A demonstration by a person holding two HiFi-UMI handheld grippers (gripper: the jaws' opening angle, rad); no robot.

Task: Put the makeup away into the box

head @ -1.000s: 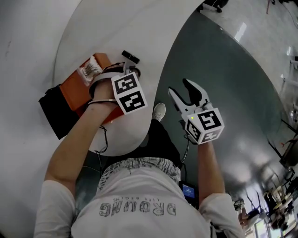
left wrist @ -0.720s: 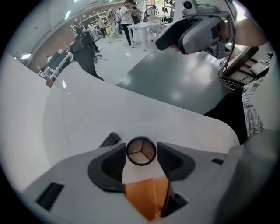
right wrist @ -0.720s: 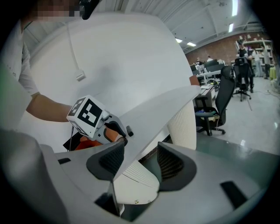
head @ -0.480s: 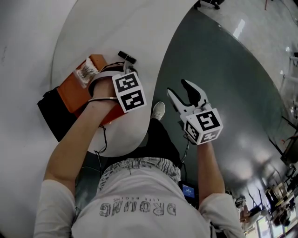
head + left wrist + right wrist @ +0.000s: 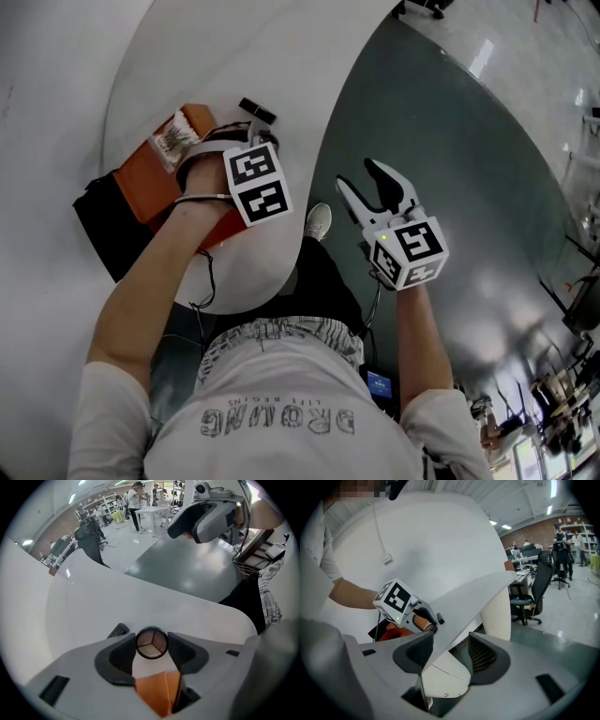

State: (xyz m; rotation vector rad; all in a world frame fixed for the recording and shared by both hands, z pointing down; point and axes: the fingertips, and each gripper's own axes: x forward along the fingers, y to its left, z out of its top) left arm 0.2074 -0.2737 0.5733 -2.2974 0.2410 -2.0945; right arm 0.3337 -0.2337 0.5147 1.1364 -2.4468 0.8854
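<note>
At left, the orange box [image 5: 155,183] sits on the white bench [image 5: 206,56]. Our left claw [image 5: 151,648] points down beside it. Its jaws have just been narrowing around a round compact [image 5: 151,641] on the bench, pads beside its rim. Our right claw [image 5: 361,178] hangs apart and empty over the floor [image 5: 450,141].

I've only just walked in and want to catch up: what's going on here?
A person is tidying makeup with a handheld gripper in each hand. The left gripper points down at the white table, next to the orange box, with a round compact between its jaws. They have just been closing, though whether they press on it yet isn't clear. The right gripper hangs open and empty off the table's edge.
</note>
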